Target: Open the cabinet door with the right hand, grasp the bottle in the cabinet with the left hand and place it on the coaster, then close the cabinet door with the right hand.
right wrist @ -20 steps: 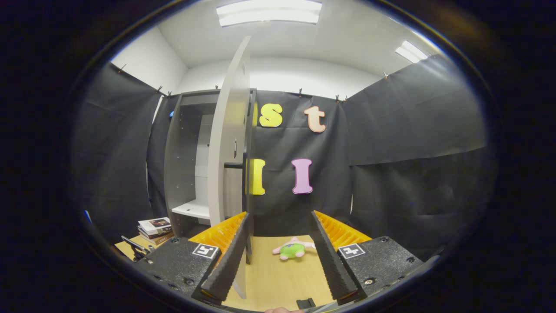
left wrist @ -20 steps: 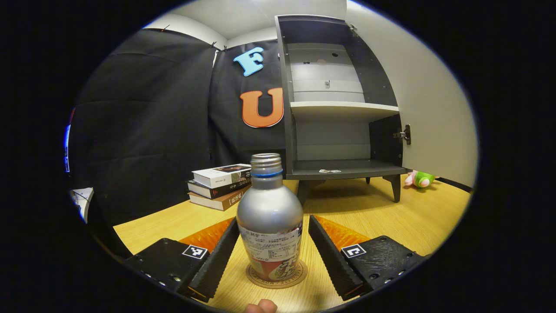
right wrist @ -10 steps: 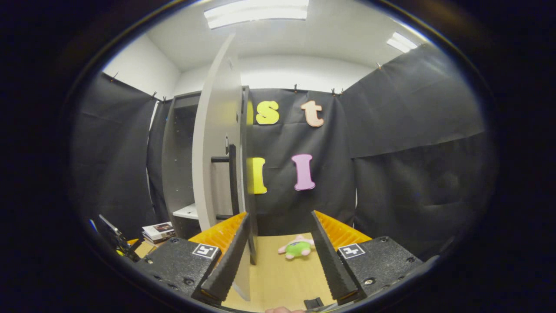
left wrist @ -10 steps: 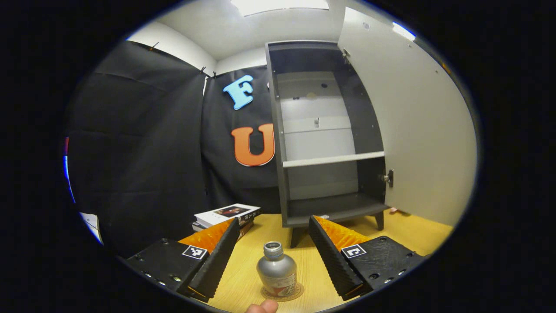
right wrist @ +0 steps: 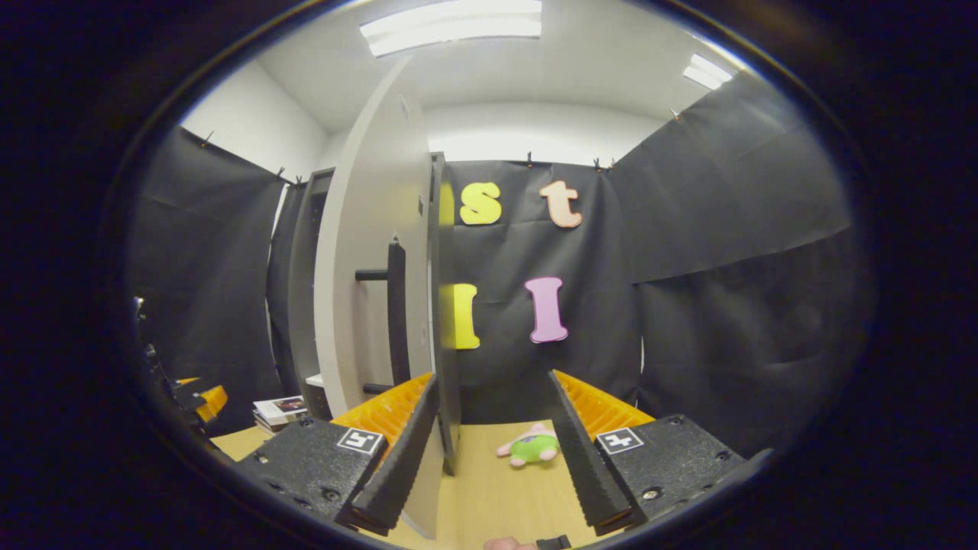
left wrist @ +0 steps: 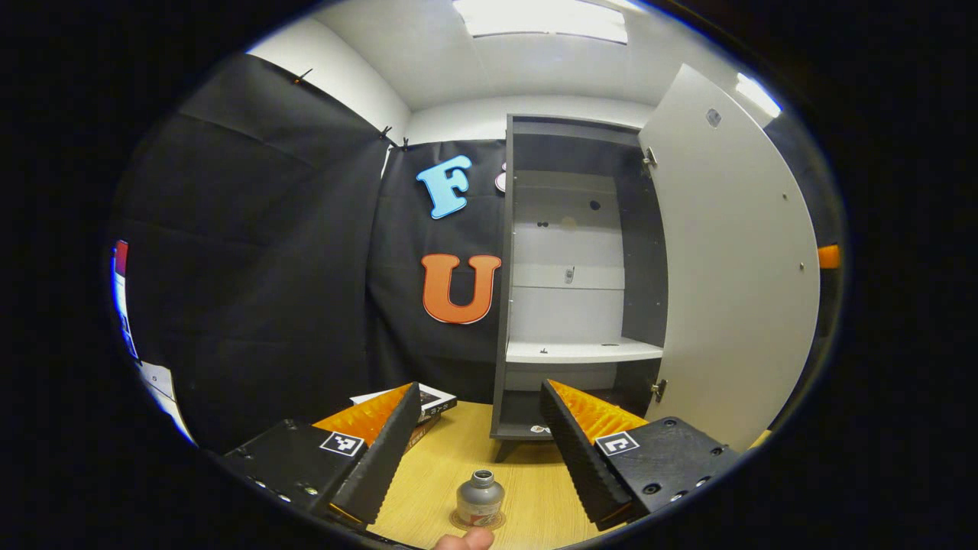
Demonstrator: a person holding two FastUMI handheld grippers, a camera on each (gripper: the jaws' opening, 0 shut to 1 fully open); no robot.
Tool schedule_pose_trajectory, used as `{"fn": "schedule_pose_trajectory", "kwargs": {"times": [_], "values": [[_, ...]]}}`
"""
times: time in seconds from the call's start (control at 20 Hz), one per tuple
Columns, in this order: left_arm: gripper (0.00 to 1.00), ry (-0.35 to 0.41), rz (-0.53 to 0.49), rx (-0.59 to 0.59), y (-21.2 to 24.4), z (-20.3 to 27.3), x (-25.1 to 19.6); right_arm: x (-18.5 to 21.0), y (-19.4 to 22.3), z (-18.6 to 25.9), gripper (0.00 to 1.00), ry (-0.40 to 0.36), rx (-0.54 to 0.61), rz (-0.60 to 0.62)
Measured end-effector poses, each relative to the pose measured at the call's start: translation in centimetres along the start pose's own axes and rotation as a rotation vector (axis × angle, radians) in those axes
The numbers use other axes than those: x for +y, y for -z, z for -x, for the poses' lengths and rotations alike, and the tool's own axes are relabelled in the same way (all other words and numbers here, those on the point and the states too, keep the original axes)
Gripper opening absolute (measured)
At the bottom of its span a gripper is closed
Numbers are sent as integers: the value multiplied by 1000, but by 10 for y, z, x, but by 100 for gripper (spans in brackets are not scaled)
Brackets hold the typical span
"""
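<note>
Left gripper view: the left tongs [left wrist: 477, 451] are spread wide and grasp nothing; the bottle [left wrist: 479, 498] stands upright on the coaster [left wrist: 497, 523] on the wooden counter [left wrist: 435, 473], before the cabinet [left wrist: 581, 305] with its door [left wrist: 733, 283] swung open. Right gripper view: the right tongs [right wrist: 497, 458] gape, unloaded, near the door's black handle [right wrist: 396, 313].

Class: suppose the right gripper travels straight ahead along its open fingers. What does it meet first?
Probably the free edge of the open cabinet door, close by its left finger. Just right of it lies bare table, then the plush toy; depth is unclear.
</note>
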State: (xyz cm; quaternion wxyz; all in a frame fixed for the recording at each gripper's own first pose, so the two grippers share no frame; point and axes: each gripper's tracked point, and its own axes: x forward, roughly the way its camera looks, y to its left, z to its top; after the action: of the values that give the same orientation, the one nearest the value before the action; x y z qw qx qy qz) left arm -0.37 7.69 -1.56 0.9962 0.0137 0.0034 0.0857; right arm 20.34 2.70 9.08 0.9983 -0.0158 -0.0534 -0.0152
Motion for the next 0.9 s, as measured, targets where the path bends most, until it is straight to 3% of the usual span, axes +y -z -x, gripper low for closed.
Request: {"fn": "schedule_pose_trajectory", "kwargs": {"times": [0.25, 0.65, 0.9], "values": [[94, -9, 34, -36, -24, 8, 0, -3, -5, -17, 87, -10, -5, 11], [93, -14, 8, -3, -9, 22, -14, 8, -5, -18, 85, -46, 0, 30], [94, -6, 6, 17, 5, 27, -24, 45, -2, -23, 84, -163, 20, -2]]}}
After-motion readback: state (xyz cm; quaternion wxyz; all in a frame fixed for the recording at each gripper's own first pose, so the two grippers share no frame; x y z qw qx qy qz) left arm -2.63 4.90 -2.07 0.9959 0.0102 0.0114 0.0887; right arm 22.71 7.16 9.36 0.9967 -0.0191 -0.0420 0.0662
